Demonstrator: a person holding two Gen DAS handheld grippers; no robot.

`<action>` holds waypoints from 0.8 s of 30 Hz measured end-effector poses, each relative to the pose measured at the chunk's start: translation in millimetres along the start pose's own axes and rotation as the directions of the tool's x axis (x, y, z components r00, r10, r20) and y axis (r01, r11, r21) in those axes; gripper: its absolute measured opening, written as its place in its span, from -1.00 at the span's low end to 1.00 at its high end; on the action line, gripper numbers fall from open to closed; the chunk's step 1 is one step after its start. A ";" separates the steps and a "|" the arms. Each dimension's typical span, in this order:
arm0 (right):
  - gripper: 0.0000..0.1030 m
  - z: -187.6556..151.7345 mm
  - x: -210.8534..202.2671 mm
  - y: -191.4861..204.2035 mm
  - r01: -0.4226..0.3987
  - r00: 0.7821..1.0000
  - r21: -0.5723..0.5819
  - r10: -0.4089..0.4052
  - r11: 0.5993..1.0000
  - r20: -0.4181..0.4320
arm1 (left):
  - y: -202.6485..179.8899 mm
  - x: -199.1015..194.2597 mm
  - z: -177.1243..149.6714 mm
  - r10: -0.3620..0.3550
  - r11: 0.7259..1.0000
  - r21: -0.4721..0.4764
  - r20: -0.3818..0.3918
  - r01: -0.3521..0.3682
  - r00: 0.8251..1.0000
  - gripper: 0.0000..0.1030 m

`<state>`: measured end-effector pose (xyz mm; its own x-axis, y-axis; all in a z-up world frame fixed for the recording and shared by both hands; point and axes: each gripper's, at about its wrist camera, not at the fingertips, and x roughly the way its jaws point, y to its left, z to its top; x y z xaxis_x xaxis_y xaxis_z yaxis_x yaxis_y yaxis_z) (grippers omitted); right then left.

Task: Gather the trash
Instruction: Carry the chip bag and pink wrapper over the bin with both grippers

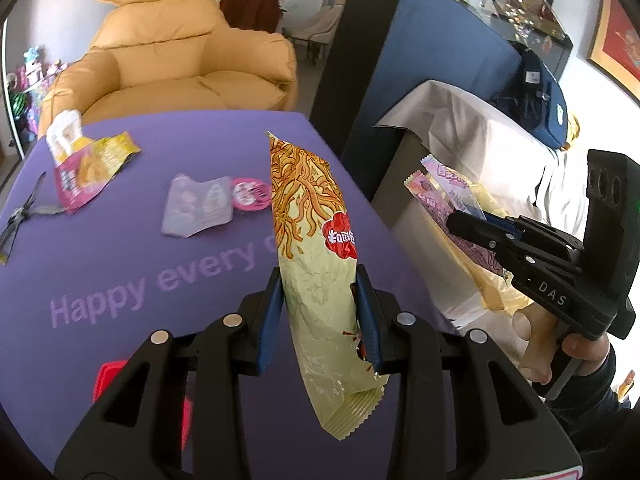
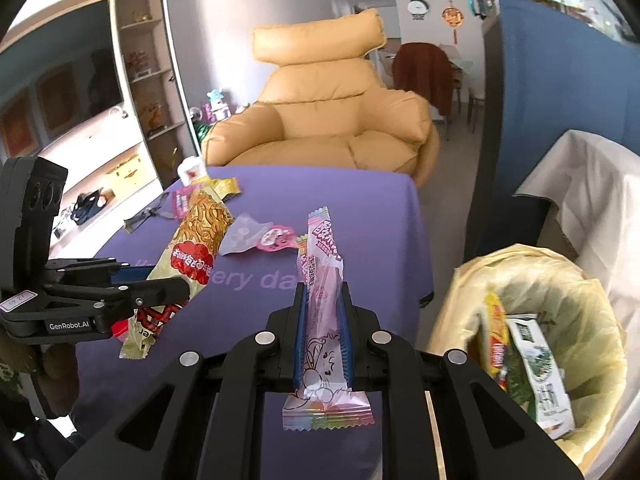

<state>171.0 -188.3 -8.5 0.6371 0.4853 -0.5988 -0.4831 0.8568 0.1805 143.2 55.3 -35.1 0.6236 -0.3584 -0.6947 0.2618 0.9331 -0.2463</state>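
Observation:
My left gripper (image 1: 320, 304) is shut on a pale green noodle snack bag (image 1: 316, 216), which stands upright over the purple table (image 1: 120, 272). The same bag (image 2: 192, 256) and left gripper (image 2: 160, 284) show at the left of the right wrist view. My right gripper (image 2: 323, 312) is shut on a long pink candy wrapper (image 2: 322, 264), held off the table's right edge. It appears again as the right gripper (image 1: 472, 224) with the pink wrapper (image 1: 448, 188). A bin with a yellow liner (image 2: 472, 292) stands at the lower right, with several wrappers inside.
More wrappers lie on the table: a pink and yellow pack (image 1: 88, 168), a clear wrapper (image 1: 196, 208), a round pink lid (image 1: 252, 192) and a dark strip (image 1: 20, 216). A tan armchair (image 2: 332, 120) stands behind the table. A white-draped object (image 2: 592, 200) sits beyond the bin.

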 end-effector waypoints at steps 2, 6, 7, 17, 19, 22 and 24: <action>-0.70 -0.8 -6.4 -8.9 0.016 1.000 0.013 -0.016 1.000 0.011 | -9.0 4.5 4.8 -0.015 1.000 0.015 -0.001 0.015 1.000 -0.37; -0.70 -2.9 -19.0 -30.3 0.058 0.998 0.040 -0.059 0.997 0.028 | -36.0 17.4 15.7 -0.064 0.997 0.052 0.000 0.064 0.998 -0.37; -0.70 -4.3 -23.9 -38.2 0.079 0.996 0.049 -0.081 0.996 0.034 | -45.1 21.7 19.2 -0.085 0.994 0.063 0.000 0.085 0.996 -0.37; -0.70 -15.7 -57.5 -107.1 0.242 0.967 0.147 -0.250 0.959 0.043 | -113.9 73.4 42.4 -0.224 0.963 0.138 -0.077 0.233 0.971 -0.37; -0.70 -18.9 -62.6 -119.0 0.261 0.961 0.167 -0.272 0.951 0.042 | -124.1 81.1 44.7 -0.235 0.957 0.152 -0.090 0.247 0.968 -0.37; -0.70 -20.5 -66.8 -134.8 0.282 0.954 0.193 -0.295 0.940 0.042 | -135.5 90.6 46.4 -0.244 0.952 0.164 -0.099 0.258 0.965 -0.37; -0.70 -22.3 -68.8 -142.4 0.295 0.950 0.203 -0.310 0.934 0.041 | -142.3 98.4 48.5 -0.251 0.950 0.162 -0.106 0.265 0.962 -0.37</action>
<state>182.6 -347.6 -10.4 0.7795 0.2030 -0.5926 -0.1411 0.9786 0.1496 203.0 -114.1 -35.6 0.4567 -0.5759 -0.6781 0.5337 0.7871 -0.3091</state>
